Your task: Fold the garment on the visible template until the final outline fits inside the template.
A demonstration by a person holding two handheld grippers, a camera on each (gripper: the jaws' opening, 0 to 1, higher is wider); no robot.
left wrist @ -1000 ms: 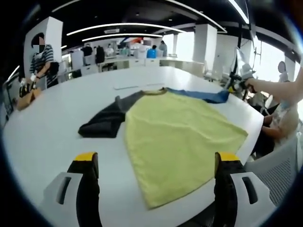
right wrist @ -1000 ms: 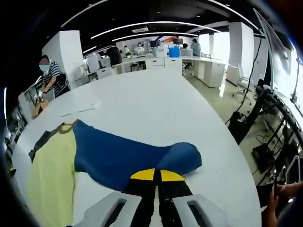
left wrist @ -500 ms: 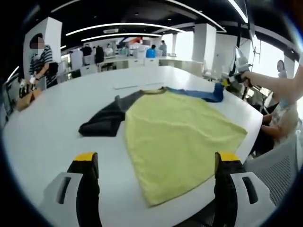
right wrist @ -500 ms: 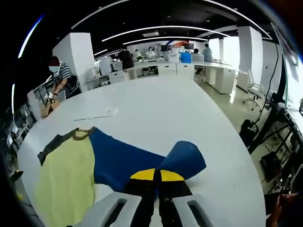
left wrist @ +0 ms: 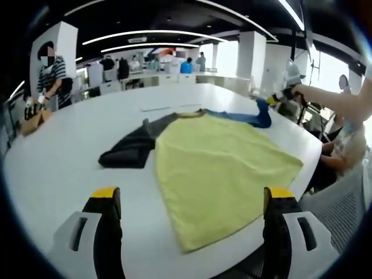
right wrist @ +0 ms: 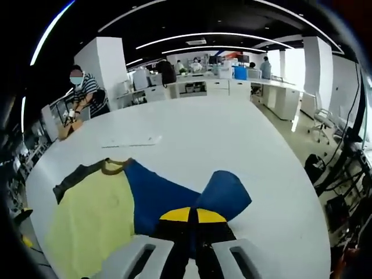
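A T-shirt with a yellow-green body (left wrist: 215, 168), a dark grey sleeve (left wrist: 129, 148) and a blue sleeve (left wrist: 241, 117) lies flat on the white table (left wrist: 52, 168). My left gripper (left wrist: 192, 200) hangs open above the table's near edge, short of the shirt's hem, holding nothing. My right gripper (right wrist: 192, 216) is shut on the blue sleeve (right wrist: 174, 197), whose end is lifted off the table and bent over toward the shirt's body (right wrist: 93, 224). In the left gripper view the right gripper (left wrist: 278, 96) holds that sleeve up at the far right.
A thin pale strip (right wrist: 132, 142) lies on the table beyond the collar. A person in a striped top (left wrist: 51, 72) stands at the far left edge beside a brown bag (left wrist: 34, 122). Someone sits by the right edge (left wrist: 349, 139). Desks and people fill the background.
My right gripper has lifted the blue sleeve's end and carried it inward toward the shirt's body, folding it over. The left gripper has stayed where it was, open.
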